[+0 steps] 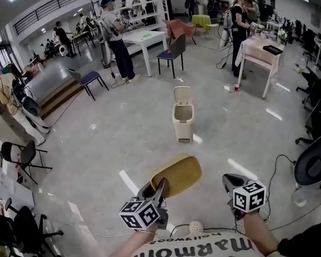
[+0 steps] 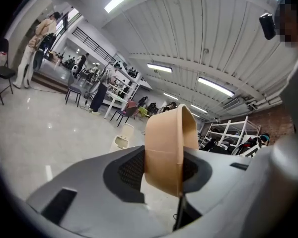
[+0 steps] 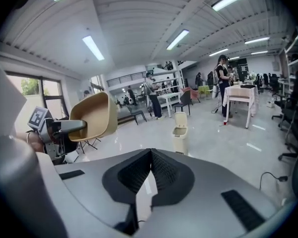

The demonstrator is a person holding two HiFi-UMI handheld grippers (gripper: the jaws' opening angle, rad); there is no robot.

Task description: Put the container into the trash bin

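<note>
The trash bin [image 1: 182, 119] stands lid-up on the floor [image 1: 123, 138]. Well short of it, the tan container [image 1: 176, 175] is clamped by its wall in the left hand-held gripper [image 1: 159, 190]; that edge grip may slip mid-carry. The right hand-held gripper [image 1: 231, 185] is closed, empty.

The left gripper [image 1: 156, 190] is holding the tan container [image 1: 177, 174] by its rim, tilted above the floor [image 1: 123, 138]. The right gripper [image 1: 233, 183] is hovering near it. Well ahead, the beige trash bin [image 1: 182, 123] is standing with its lid [image 1: 182, 94] raised.
</note>
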